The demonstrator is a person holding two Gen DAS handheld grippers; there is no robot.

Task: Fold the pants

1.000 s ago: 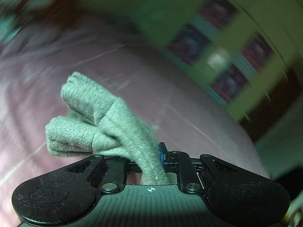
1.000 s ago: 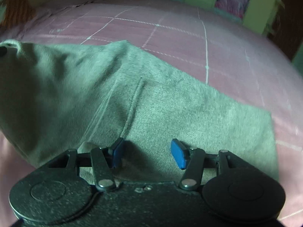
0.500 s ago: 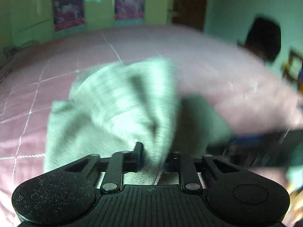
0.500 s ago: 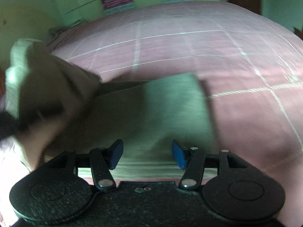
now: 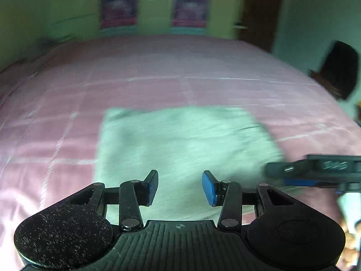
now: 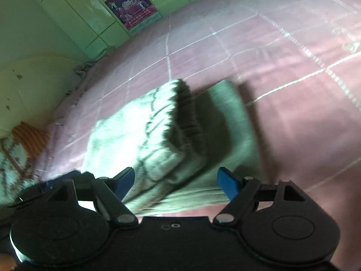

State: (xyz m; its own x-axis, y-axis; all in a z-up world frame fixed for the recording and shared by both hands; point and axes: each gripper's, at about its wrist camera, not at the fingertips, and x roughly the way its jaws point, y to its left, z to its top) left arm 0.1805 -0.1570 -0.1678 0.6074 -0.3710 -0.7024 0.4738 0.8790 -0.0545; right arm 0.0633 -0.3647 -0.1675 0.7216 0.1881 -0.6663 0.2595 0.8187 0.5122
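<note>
The grey pants [image 5: 180,144] lie folded into a rough rectangle on the pink bedspread [image 5: 67,103]. My left gripper [image 5: 180,187] hovers over their near edge with its jaws opening and only cloth below, nothing pinched. In the right wrist view the pants [image 6: 158,135] show a ribbed waistband [image 6: 185,110] laid on top of the fold. My right gripper [image 6: 176,181] stands over the near edge, jaws opening, pads clear of the fabric. The right gripper's fingers [image 5: 315,171] also reach in from the right of the left wrist view.
The pink quilted bedspread [image 6: 293,67] spreads wide around the pants. Green walls with posters [image 5: 119,6] rise behind the bed. A dark object [image 5: 338,70] sits past the bed's right side. Striped orange cloth [image 6: 29,137] lies at the left edge.
My left gripper has let go of the bunched cloth it carried over, and the pants now lie flat and folded. Both grippers' jaws have widened, and both views have swung round.
</note>
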